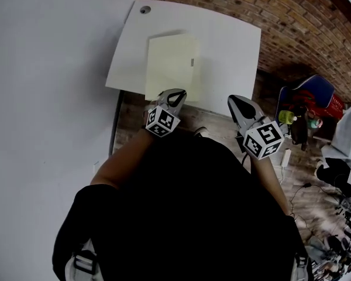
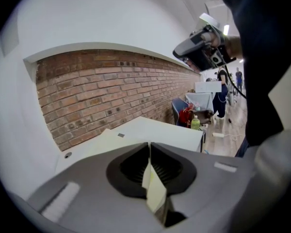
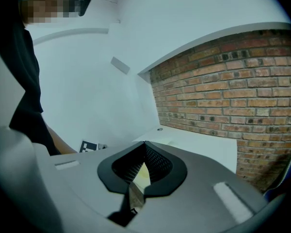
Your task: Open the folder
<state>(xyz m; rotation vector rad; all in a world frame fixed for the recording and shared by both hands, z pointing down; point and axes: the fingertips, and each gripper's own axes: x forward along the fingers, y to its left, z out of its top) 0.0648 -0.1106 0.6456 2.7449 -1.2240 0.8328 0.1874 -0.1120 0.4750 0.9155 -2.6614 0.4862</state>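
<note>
A pale yellow folder [image 1: 169,63] lies shut and flat on the white table [image 1: 231,45], with a small clasp [image 1: 192,61] on its right edge. My left gripper [image 1: 176,93] is at the folder's near edge, jaws shut. In the left gripper view the jaw tips [image 2: 149,144] meet, and the folder [image 2: 104,139] lies just beyond them. A pale strip shows in the slit, and I cannot tell whether it is the folder's. My right gripper [image 1: 234,100] hovers at the table's front edge, right of the folder. Its jaws [image 3: 144,143] are shut on nothing.
A brick wall [image 1: 269,10] runs behind the table and a white wall [image 1: 41,69] stands at its left. The table has a cable hole [image 1: 145,9] at its far corner. On the floor to the right are a blue chair with red bags [image 1: 313,95] and a green bottle [image 1: 286,117].
</note>
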